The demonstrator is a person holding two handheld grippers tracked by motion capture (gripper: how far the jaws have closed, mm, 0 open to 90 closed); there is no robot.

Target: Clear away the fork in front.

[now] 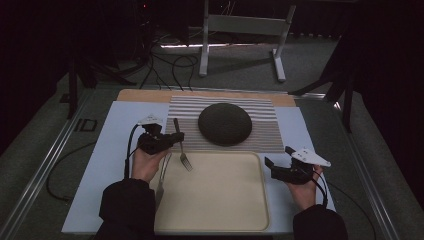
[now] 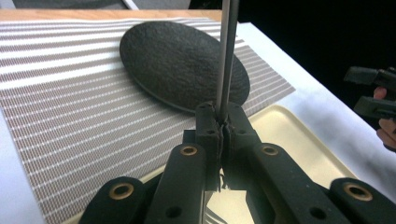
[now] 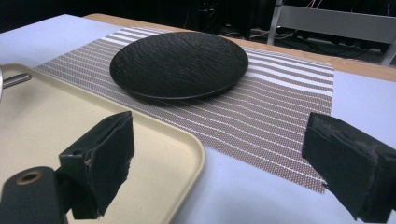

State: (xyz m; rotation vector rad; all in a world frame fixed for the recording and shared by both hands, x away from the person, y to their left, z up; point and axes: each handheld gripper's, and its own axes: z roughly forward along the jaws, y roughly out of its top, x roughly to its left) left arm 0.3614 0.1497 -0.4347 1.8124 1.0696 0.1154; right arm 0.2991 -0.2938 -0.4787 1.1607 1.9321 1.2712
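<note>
Toward the left edge of the desk [image 1: 120, 165], the left gripper [image 1: 176, 137] has its fingers [image 2: 211, 122] pressed together on the handle of a fork [image 1: 182, 145], pinching it partway along. Seen from above, the fork's long axis runs roughly from the far side of the desk toward the near side, leaning a little to the right as it comes nearer: the handle end points away, over the striped mat [image 1: 180, 107], and the prongs point toward the person, hanging over the far left corner of the cream tray [image 1: 220, 200]. In the left gripper view the handle [image 2: 225, 56] rises straight up from the closed fingers across the black plate [image 2: 173, 60], and the prongs show faintly at the bottom (dark and blurred there). Whether the prongs touch the tray I cannot tell.

A second piece of cutlery [image 1: 161, 182] lies along the tray's left rim, just beside the left hand [image 1: 146, 164].

In the middle, the plate [image 1: 224, 123] sits on the mat beyond the tray's far edge.

Toward the right edge of the desk, the right gripper [image 1: 277, 156] hovers just off the tray's far right corner, its fingers [image 3: 107, 158] spread wide with nothing between them.
</note>
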